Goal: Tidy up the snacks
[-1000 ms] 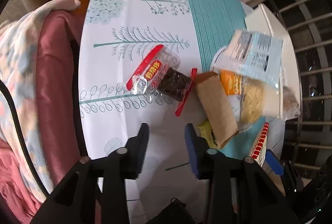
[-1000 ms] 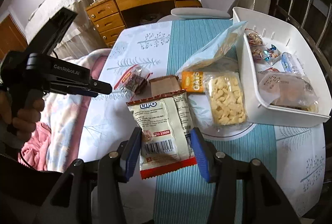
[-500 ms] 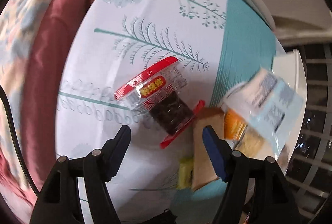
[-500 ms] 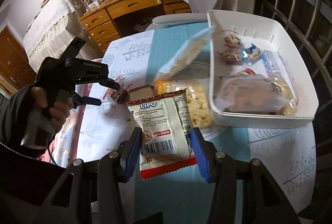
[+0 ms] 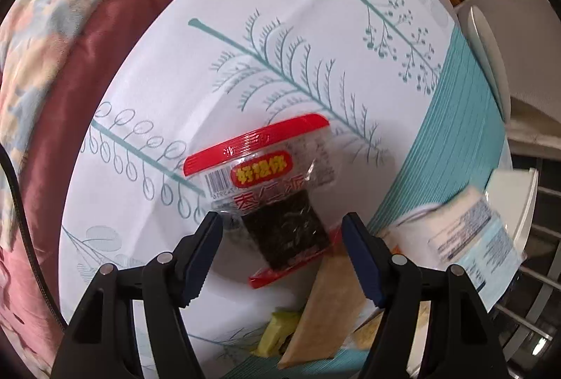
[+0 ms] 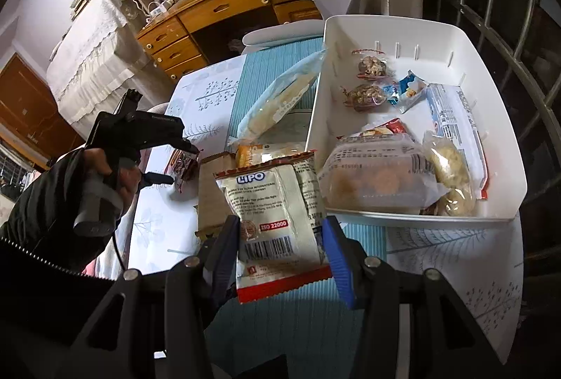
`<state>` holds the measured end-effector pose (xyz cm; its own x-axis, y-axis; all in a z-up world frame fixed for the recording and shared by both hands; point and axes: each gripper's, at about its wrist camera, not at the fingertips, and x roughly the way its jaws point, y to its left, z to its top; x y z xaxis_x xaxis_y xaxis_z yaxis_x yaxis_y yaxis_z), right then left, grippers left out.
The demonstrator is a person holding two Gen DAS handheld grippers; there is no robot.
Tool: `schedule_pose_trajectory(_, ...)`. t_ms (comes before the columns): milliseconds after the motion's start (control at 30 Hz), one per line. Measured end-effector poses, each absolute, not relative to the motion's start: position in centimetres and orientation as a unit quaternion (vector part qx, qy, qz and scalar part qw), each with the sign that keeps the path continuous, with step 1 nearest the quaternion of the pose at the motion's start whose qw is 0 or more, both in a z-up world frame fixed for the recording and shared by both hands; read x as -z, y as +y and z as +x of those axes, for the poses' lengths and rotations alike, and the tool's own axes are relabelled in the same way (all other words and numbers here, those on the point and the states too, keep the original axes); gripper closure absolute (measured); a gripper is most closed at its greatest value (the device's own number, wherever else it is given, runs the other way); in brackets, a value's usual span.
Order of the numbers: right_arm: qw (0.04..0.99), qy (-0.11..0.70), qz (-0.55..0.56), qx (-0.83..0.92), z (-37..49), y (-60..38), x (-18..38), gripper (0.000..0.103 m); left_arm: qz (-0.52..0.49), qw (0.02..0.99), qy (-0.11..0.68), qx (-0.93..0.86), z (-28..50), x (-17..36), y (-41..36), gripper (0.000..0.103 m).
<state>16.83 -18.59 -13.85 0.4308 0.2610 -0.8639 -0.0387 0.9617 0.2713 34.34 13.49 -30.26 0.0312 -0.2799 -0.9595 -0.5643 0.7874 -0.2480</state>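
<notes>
1. Since a second ago the left gripper (image 5: 282, 251) has dropped toward the clear red-edged seaweed packet (image 5: 270, 193) and rolled, so the packet now fills the middle of the left wrist view; the right gripper (image 6: 280, 249) has carried its LIPO packet (image 6: 277, 221) across to just in front of the white bin (image 6: 491, 203).
2. The seaweed packet lies flat on the tree-print desk (image 5: 175, 81): clear film, red sealed ends, a yellow-on-red label, a barcode and a dark square of seaweed inside. Its lower red edge touches a brown packet (image 5: 329, 305) beside it.
3. The left jaws stand wide apart and are closing slightly, one on each side of the seaweed packet's lower half; the pads do not press it.
4. The right jaws are clamped on the LIPO packet, a cream wrapper with red ends, held above the desk's teal stripe.
5. The white bin already holds several wrapped snacks; a pale blue bag (image 6: 280, 98) leans on its outer wall.
6. A gloved hand (image 6: 112, 175) grips the left gripper's handle.
</notes>
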Motion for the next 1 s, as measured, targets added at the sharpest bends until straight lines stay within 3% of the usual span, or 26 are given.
schedule_pose_trajectory(33,0.839,0.526,0.107,-0.093,16.8,-18.8,13.9,0.054,-0.309,0.651,0.684,-0.113,34.5,30.2,13.4,0.037)
schedule_pose_trajectory(67,0.838,0.526,0.107,-0.095,16.8,-19.0,13.9,0.054,-0.306,0.654,0.681,-0.121,34.6,30.2,13.4,0.053)
schedule_pose_trajectory(367,0.839,0.522,0.11,-0.106,17.3,-21.6,13.5,0.054,-0.308,0.662,0.667,-0.149,34.8,29.7,12.8,0.063)
schedule_pose_trajectory(567,0.843,0.513,0.112,-0.119,17.5,-23.3,13.1,0.054,-0.323,0.647,0.672,-0.156,34.0,28.9,11.8,0.064)
schedule_pose_trajectory(1000,0.863,0.471,0.116,-0.142,18.3,-28.0,11.8,0.054,-0.31,0.681,0.653,-0.12,28.4,19.8,7.0,0.064)
